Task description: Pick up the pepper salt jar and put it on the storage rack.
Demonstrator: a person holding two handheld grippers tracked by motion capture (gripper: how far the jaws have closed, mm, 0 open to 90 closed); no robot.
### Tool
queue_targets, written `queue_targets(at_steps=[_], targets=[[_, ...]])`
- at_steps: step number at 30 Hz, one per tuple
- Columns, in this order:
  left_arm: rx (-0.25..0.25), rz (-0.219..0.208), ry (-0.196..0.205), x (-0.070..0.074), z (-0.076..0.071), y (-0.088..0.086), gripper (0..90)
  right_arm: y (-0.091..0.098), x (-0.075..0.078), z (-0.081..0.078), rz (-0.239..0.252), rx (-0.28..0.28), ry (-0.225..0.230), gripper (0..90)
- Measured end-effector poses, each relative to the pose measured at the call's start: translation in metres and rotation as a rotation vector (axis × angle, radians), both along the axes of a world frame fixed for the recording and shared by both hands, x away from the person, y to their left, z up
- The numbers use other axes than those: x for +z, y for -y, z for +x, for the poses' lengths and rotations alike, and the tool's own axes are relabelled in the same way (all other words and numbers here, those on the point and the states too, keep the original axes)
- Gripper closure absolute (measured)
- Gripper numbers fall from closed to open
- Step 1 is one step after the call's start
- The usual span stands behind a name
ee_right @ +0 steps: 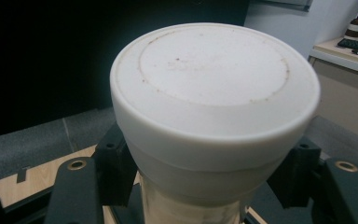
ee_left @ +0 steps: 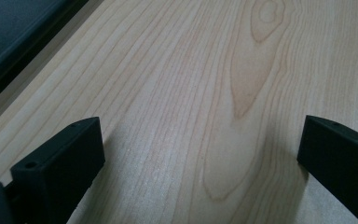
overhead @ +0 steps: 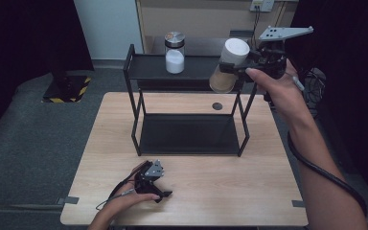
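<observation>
While the right claw (overhead: pixel 242 67) hung at the right end of the black shelf rack (overhead: pixel 133 67), it was clenched on a jar with a white lid (overhead: pixel 234 51) — a clear-walled jar holding something tan or brown, tilted so that its lid leaned toward the camera on the claw. In the right gripper view the lid (ee_right: pixel 214 84) rose just above and between the two black jaws, which pressed the jar's sides directly below the lid's rim. Judged from that, the jar was probably rigid and smooth-walled, perhaps glass, so it could slip or crack if dropped; with its filling it likely carried some weight low down, beneath the claw. The neck under the lid looked the sound place to hold it, since the wider lid would catch on the jaws. Well off to the claw's side, on the rack's top shelf, stood a second jar with a metal lid (overhead: pixel 175 52), holding white powder. The left claw (overhead: pixel 159 192) rested on the table (overhead: pixel 249 191) — released, jaws wide apart over bare wood, grasping nothing.
</observation>
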State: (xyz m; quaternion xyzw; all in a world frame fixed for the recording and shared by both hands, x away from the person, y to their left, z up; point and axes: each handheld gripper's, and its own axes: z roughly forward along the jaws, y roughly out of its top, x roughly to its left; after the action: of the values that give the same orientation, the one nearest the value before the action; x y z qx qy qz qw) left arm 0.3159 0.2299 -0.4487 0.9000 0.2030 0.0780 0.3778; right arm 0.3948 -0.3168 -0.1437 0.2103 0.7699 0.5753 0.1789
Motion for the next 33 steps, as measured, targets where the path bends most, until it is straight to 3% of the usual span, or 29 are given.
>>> queue_targets(at_steps=[33], targets=[[0.002, 0.002, 0.003, 0.0, -0.001, 0.0, 0.0, -0.018, 0.005, 0.043, -0.006, -0.048, -0.012, 36.5]])
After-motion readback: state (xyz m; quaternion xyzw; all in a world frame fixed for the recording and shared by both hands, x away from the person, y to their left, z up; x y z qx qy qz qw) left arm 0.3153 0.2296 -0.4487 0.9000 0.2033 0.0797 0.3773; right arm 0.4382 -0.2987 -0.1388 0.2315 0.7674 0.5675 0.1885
